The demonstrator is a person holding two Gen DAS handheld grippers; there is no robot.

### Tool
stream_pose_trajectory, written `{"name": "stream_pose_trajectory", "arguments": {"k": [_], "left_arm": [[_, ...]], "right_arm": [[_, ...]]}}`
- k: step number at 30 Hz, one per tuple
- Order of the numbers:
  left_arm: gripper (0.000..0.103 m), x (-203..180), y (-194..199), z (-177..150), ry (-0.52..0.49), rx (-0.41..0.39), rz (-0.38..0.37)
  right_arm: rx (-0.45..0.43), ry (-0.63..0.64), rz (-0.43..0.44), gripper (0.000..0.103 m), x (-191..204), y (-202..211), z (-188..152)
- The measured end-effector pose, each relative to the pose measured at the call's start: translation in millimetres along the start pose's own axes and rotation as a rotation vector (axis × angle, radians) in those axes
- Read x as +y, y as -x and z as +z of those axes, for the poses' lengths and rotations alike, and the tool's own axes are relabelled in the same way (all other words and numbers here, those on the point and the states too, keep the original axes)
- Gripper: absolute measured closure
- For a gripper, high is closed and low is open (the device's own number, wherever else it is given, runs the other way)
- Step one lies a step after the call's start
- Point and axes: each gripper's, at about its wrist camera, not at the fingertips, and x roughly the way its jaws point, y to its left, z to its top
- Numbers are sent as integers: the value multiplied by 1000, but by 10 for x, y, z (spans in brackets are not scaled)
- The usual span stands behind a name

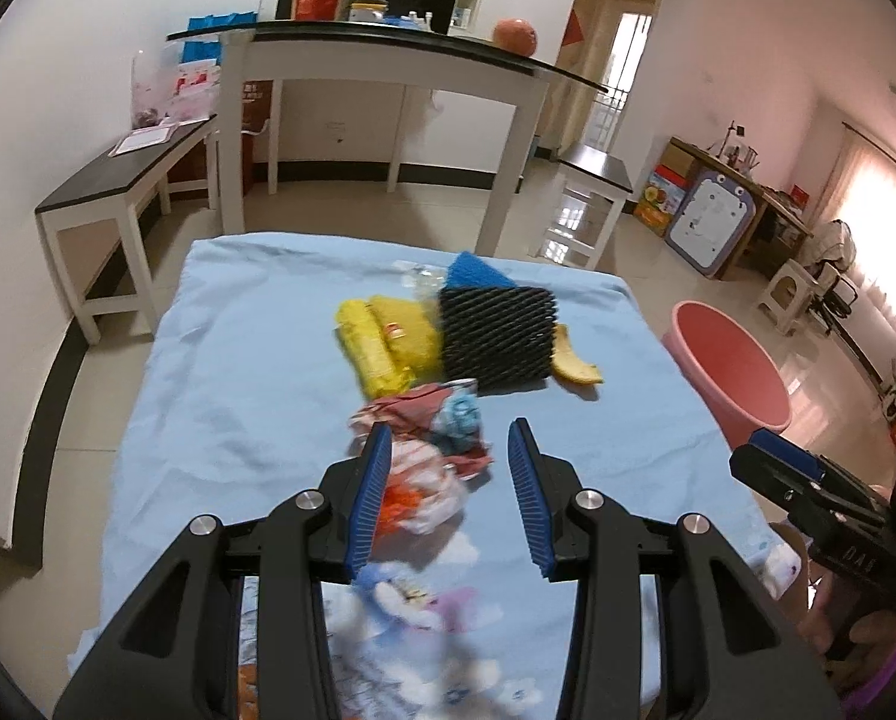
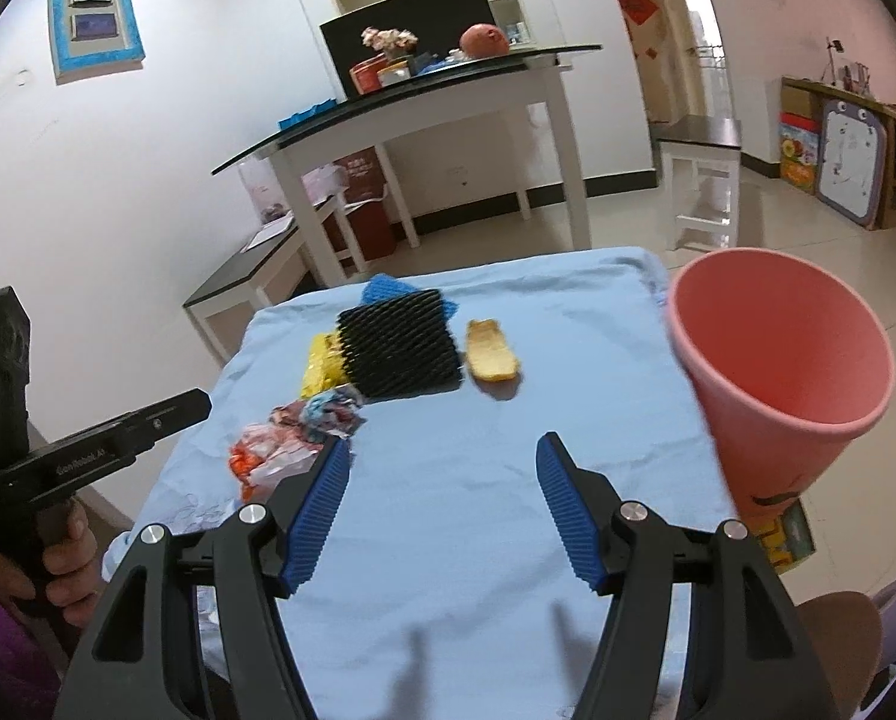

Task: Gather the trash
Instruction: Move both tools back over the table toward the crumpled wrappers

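Trash lies on a light blue cloth [image 1: 238,360]: a black foam mesh [image 1: 496,336] [image 2: 397,348], a yellow wrapper [image 1: 382,342] [image 2: 322,366], a blue mesh [image 1: 475,273], a yellow peel [image 1: 574,360] [image 2: 493,351], and crumpled colourful wrappers [image 1: 454,420] [image 2: 328,414] beside an orange-white one [image 1: 424,492] [image 2: 268,456]. My left gripper [image 1: 448,429] [image 2: 199,405] is open above the crumpled wrappers, its pads not touching them. My right gripper [image 2: 442,450] [image 1: 766,444] is open over bare cloth with nothing between its fingers. A pink bin [image 2: 784,360] [image 1: 730,360] stands at the table's right edge.
A white table with a dark glass top [image 1: 388,42] stands behind, with low benches [image 1: 118,180] on the left and a stool [image 1: 592,180] on the right. Tiled floor surrounds the cloth-covered table. A hand [image 2: 64,546] holds the left gripper's handle.
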Motion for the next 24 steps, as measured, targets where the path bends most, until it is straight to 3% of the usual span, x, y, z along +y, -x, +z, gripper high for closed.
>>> {"name": "stream_pose_trajectory", "arguments": {"k": [14,24], "left_arm": [[62,460,107,-165,55,2,41],[62,476,17,-276,45,59,16]], "right_arm": [[60,41,62,39,292,-365,-47],[86,47,109,39,368,-526,-69]]}}
